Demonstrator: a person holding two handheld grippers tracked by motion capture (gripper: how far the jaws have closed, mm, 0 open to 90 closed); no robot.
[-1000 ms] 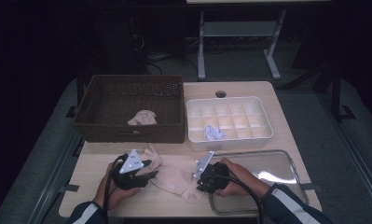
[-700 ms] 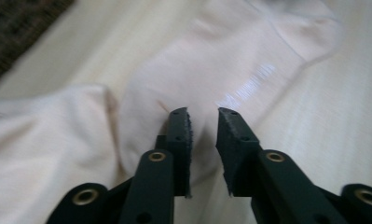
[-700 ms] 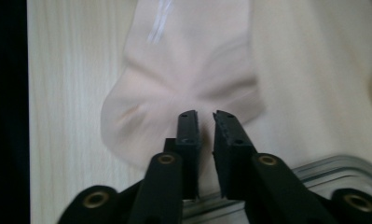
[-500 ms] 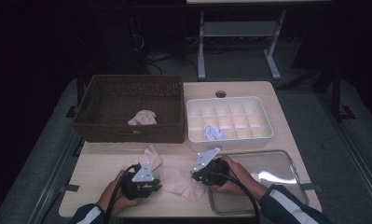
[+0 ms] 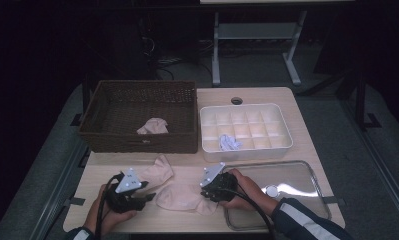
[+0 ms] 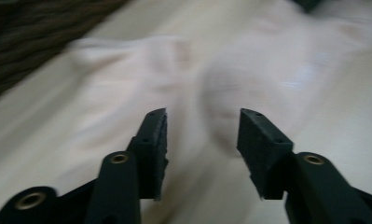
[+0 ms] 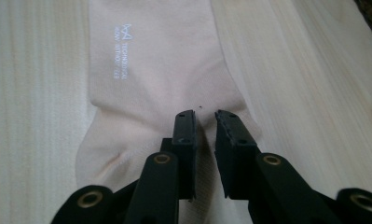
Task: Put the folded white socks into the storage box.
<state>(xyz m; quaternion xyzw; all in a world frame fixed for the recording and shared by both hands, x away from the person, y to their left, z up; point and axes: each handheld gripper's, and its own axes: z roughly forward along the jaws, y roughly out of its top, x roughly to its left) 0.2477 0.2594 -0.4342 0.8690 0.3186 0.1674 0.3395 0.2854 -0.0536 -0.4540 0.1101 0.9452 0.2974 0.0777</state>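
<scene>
The table (image 5: 297, 150) bears a pale sock (image 5: 179, 195) at its near edge, between both grippers. Right gripper (image 7: 204, 122) – jaws nearly closed, pinching the fabric. Left gripper (image 6: 202, 126) – jaws just opened, gripping nothing.

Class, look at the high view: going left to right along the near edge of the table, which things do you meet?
Left gripper → pale sock → right gripper → clear lid.

Left tongs (image 5: 146, 196) low with jaws just opened apart; right tongs (image 5: 203, 191) low, jaws narrowly parted.
</scene>
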